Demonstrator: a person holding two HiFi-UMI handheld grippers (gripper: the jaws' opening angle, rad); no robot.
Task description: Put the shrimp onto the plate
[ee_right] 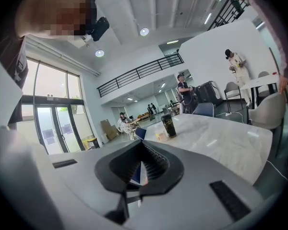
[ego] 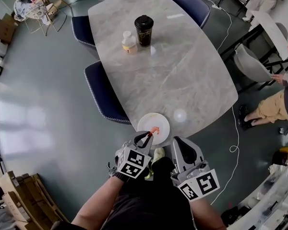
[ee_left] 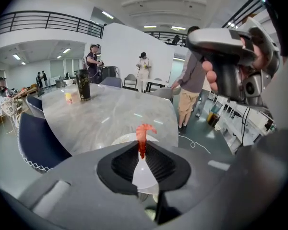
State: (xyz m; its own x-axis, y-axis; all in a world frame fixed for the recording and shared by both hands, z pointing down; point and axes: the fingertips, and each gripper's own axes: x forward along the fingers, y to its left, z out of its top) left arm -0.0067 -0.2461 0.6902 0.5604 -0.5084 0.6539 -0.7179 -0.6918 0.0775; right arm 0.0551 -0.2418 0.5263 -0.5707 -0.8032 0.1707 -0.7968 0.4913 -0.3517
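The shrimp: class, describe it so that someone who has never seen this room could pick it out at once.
Find the long grey marble table, then the white plate at its near end. Over the plate's near half, the left tool pinches the shrimp: the only orange-pink, curled thing there.

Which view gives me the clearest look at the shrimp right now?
The left gripper view: the shrimp shows large and sharp, pinched at the left gripper's jaw tips over the plate. The head view shows it only as a small orange speck at the plate's near rim. The right gripper view misses it.
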